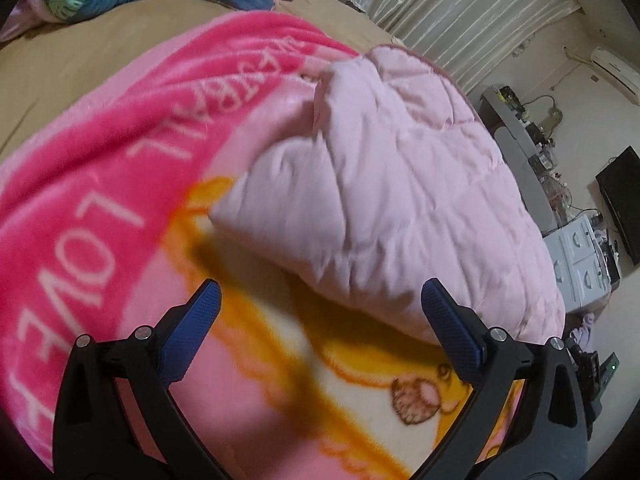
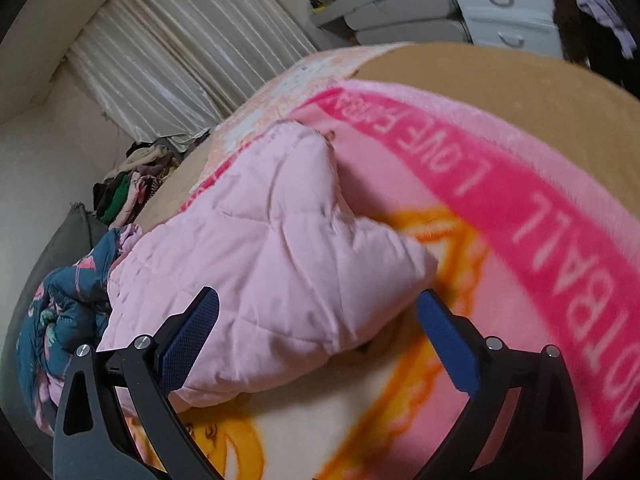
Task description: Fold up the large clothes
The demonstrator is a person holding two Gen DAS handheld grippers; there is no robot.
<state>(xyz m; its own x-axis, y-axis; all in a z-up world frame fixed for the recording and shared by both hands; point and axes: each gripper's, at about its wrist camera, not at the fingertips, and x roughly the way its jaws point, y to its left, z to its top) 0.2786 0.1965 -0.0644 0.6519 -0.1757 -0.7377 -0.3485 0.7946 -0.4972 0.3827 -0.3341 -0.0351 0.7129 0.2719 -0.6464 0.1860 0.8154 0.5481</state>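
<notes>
One pale pink quilted garment point(image 1: 392, 184) lies folded in a bundle on one bright pink lettered blanket point(image 1: 100, 152) spread over the bed point(image 1: 60, 60), while the left gripper point(image 1: 320, 308) and right gripper point(image 2: 318, 312) hover above it, both jaws spread wide and holding nothing.

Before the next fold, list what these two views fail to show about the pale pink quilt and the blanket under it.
- Pale pink quilt: left wrist view, near corner smeared by motion blur; its underside is out of sight.
- Pink fleece blanket: right wrist view, lettering cut off by the picture edge; the quilt covers its middle.
- Cartoon print: partly behind the left claw and blurred.
- Right claw: open; contact with the quilt unclear.
</notes>
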